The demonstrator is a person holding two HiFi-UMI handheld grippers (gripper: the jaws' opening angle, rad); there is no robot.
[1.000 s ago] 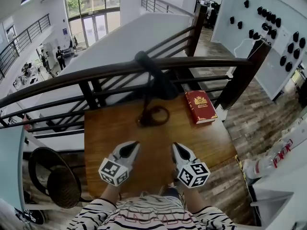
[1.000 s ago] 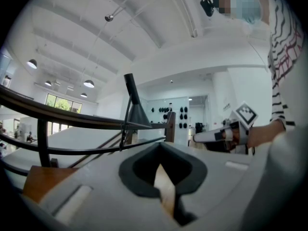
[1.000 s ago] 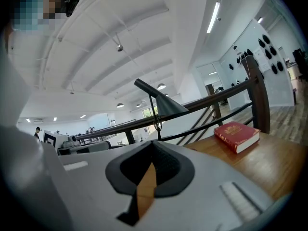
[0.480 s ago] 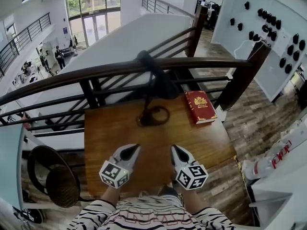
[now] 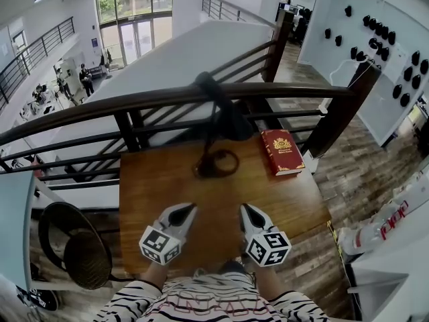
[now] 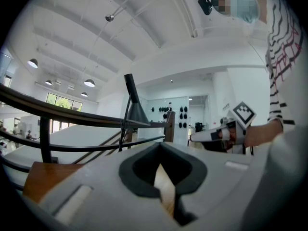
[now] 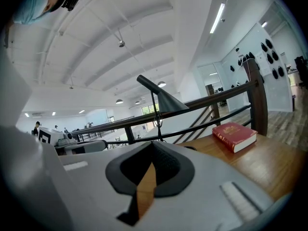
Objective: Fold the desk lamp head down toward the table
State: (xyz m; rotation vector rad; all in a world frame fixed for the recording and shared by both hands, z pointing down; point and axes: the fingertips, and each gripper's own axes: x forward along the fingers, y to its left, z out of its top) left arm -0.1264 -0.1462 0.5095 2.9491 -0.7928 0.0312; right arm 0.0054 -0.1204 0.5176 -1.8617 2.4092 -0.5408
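Observation:
A black desk lamp stands upright at the far middle of the wooden table [image 5: 147,180]. Its ring base [image 5: 216,163] rests on the wood and its cone head [image 5: 231,118] is raised by the railing. The lamp also shows in the left gripper view [image 6: 135,109] and in the right gripper view [image 7: 164,100], well ahead of both grippers. My left gripper [image 5: 188,210] and right gripper [image 5: 246,210] hover side by side over the table's near edge. Both are shut and hold nothing. Neither touches the lamp.
A red book [image 5: 281,151] lies flat at the table's far right, beside the lamp base; the right gripper view shows the book [image 7: 234,135] too. A dark railing [image 5: 100,109] runs just behind the table. A black round chair [image 5: 74,250] stands below at the left.

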